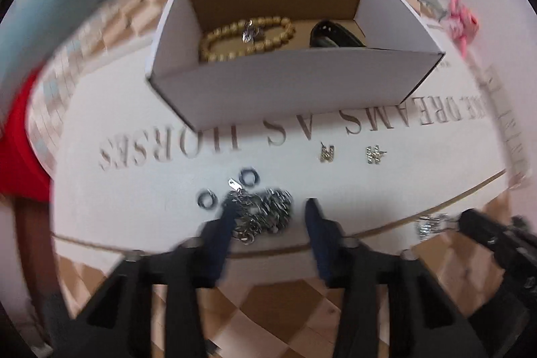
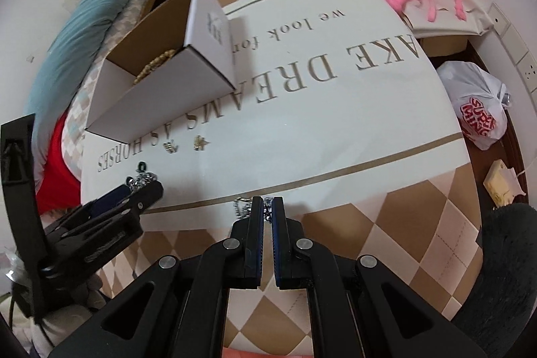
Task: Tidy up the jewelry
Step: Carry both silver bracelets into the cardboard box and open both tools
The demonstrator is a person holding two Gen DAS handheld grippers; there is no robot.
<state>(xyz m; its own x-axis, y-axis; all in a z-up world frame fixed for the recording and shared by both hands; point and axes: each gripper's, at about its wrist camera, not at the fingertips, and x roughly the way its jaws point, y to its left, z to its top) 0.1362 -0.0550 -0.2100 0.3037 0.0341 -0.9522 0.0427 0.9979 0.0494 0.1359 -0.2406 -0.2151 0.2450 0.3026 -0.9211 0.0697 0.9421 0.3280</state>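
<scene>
Bead bracelet and black band are boxed; earrings and rings remain; left gripper jaws open around the chain pile, right gripper pinching another chain

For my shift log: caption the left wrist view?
Open left gripper straddling a silver chain pile before the white cardboard box.

— What carries it all?
— A bed under a checked cloth with lettering.
— And on it?
— A white box, a silver chain pile, two dark rings, two gold earrings.
</scene>
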